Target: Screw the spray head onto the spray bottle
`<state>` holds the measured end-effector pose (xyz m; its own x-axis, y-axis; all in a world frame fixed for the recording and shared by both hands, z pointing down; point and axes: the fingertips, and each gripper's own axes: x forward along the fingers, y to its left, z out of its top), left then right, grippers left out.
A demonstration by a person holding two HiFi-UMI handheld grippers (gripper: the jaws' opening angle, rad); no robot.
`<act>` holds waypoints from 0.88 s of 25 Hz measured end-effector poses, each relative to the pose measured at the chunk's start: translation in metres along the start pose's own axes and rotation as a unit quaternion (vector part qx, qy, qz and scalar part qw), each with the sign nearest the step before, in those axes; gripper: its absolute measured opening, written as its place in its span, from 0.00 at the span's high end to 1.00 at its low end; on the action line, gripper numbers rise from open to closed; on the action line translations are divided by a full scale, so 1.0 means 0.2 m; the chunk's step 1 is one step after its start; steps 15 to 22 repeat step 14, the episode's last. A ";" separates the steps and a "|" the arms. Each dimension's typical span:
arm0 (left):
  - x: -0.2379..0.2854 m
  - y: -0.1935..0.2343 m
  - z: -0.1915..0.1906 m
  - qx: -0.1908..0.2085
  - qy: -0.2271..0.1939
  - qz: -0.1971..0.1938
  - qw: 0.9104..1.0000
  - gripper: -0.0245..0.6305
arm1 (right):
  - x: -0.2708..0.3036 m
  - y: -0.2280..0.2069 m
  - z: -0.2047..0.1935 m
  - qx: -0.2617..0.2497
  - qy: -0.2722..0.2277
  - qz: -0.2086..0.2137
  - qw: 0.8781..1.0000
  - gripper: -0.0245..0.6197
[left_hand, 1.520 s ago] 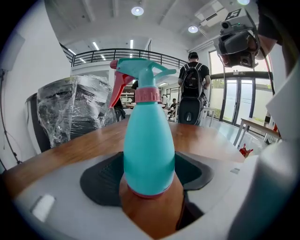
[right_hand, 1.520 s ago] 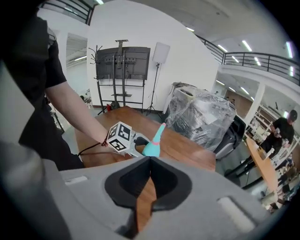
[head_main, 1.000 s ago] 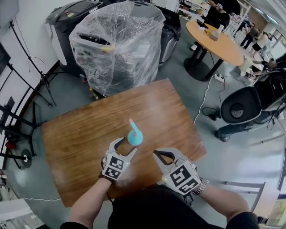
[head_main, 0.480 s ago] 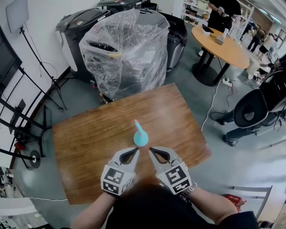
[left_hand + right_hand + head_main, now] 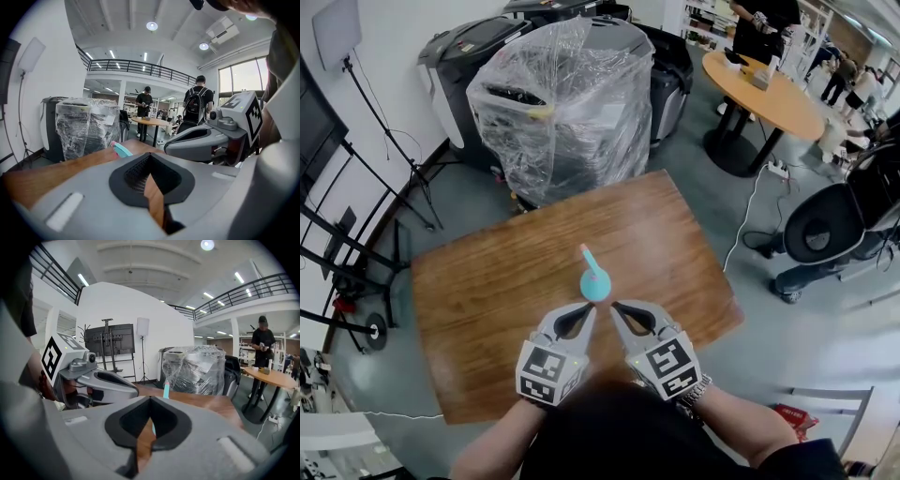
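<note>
Spray bottle [image 5: 595, 288], teal and round-bodied, stands upright on the wooden worktop [image 5: 487, 281], just ahead of both gripper tips. The spray head [image 5: 587, 258], a slim teal stem with a pink tip, is already seated on it. Whether it is screwed tight cannot be told.

The left hand-held gripper [image 5: 588, 308] and the right hand-held gripper [image 5: 616, 306] are held close together, each with its jaws pressed together and nothing between them. The bottle is gripped by neither.

Several risks are judged from this:
- The bottle looks light and narrow-based, so it could be tipped over or pushed across the worktop by a nudge from either closed tip.
- If the head is turned while the body is not clamped, the whole bottle would probably spin and the thread would not tighten.
- If the thin stem is pinched off-centre, the head could be tilted and the thread crossed.

No brand, label or writing can be read on the bottle. Only black-and-white square markers are shown on the left cube [image 5: 548, 372] and the right cube [image 5: 667, 364].
</note>
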<state>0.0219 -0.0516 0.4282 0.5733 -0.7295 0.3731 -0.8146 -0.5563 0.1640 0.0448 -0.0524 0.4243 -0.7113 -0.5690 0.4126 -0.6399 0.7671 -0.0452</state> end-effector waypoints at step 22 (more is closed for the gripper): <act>0.00 0.01 -0.01 -0.001 0.006 0.012 1.000 0.94 | 0.00 -0.01 0.00 -0.004 0.001 0.007 1.000 0.97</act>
